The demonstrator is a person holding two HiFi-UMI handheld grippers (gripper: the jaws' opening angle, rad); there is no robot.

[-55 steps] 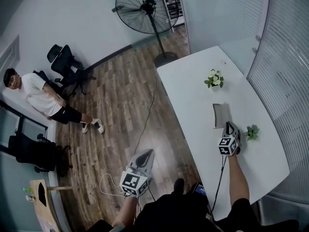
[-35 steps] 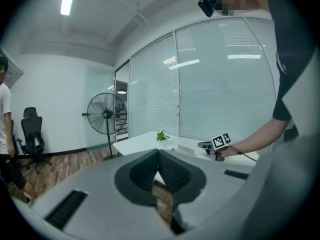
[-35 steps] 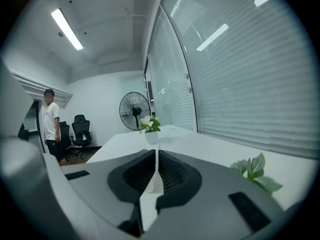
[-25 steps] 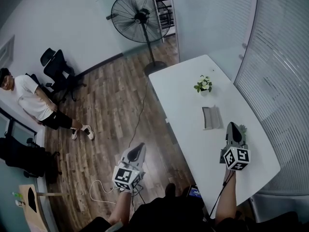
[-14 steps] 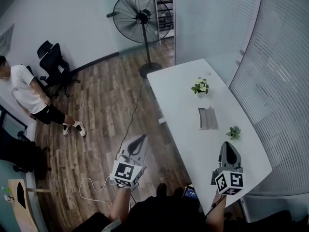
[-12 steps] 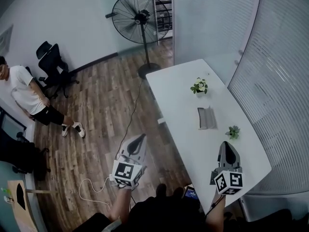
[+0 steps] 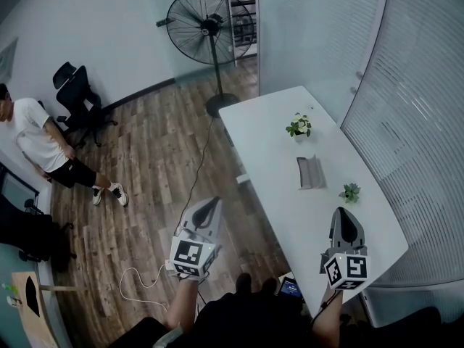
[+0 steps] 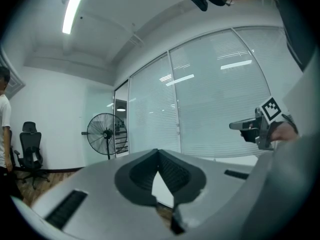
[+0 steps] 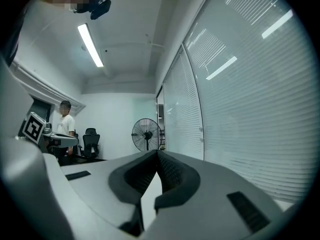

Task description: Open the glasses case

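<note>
Glasses case (image 7: 310,172) lay on the white table (image 7: 268,143), about midway along it and toward its right side. Its long axis ran from near to far, a darker strip along its left edge. From where I stood it looked grey and flat, and I could not tell for sure whether the lid was up. A potted plant with white flowers (image 7: 298,127) stood beyond it. A smaller green plant (image 7: 349,192) sat just to its right and a little nearer.

Neither tool touched the case. The right gripper (image 7: 343,211) hung over the near end of the table, well short of the case and pointing away toward the far end. Its fingers were pressed together at the tips with nothing pinched between them. The left gripper (image 7: 212,202) was held off the table's left edge, above the wooden floor (image 7: 159,151), and aimed the same way. Its fingers likewise met tip to tip and were empty.

Far off stood a pedestal fan (image 7: 210,22). At the left, a person in a white T-shirt (image 7: 32,140) waited near a black office chair (image 7: 72,85).
</note>
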